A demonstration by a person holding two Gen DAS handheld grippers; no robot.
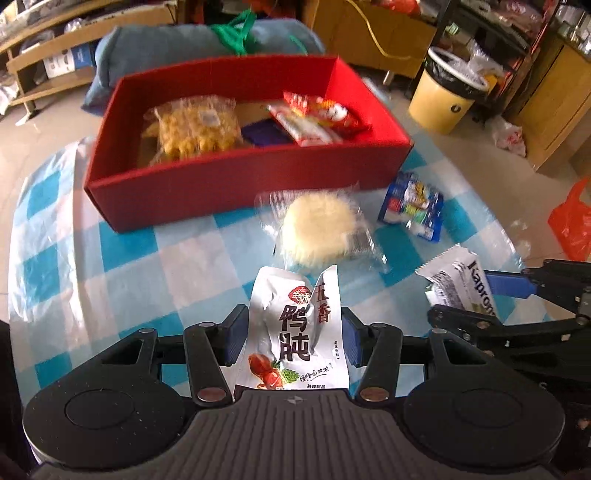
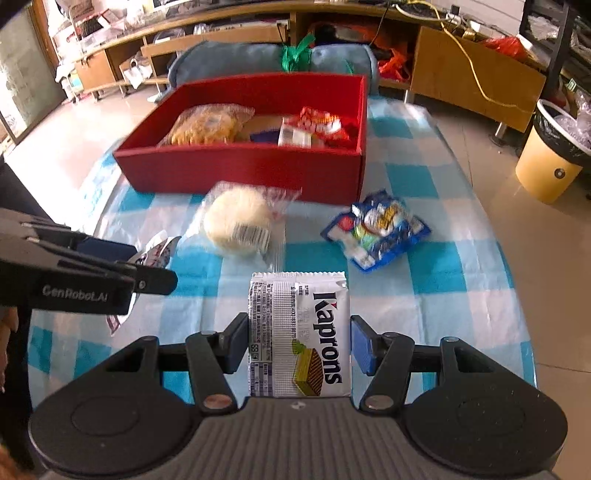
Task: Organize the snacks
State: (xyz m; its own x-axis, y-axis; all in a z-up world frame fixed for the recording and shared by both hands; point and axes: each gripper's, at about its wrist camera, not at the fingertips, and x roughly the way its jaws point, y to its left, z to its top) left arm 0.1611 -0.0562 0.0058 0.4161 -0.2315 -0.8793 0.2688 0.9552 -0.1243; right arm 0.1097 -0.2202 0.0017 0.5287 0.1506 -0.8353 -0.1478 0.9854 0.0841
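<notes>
Left tool (image 1: pixel 293 338): clenched on silver pouch (image 1: pixel 295 332).
Right tool (image 2: pixel 299 338): grasping wafer pack (image 2: pixel 299 332).
Risk: the pouch may slip before the red box (image 1: pixel 236 184) at 12 o'clock, crumpled foil.

Cluttered home room; wooden shelves (image 2: pixel 236 33); bin (image 2: pixel 550 155); tiled floor (image 2: pixel 476 122)

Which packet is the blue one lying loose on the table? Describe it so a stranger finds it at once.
Start at the red box on the checked tablecloth. Just past the box's near right corner lies a small blue snack packet, apart from the box and touching nothing. Its neighbour, the clear-wrapped pale round cake, is white; this one alone is blue with multicoloured print.
</notes>
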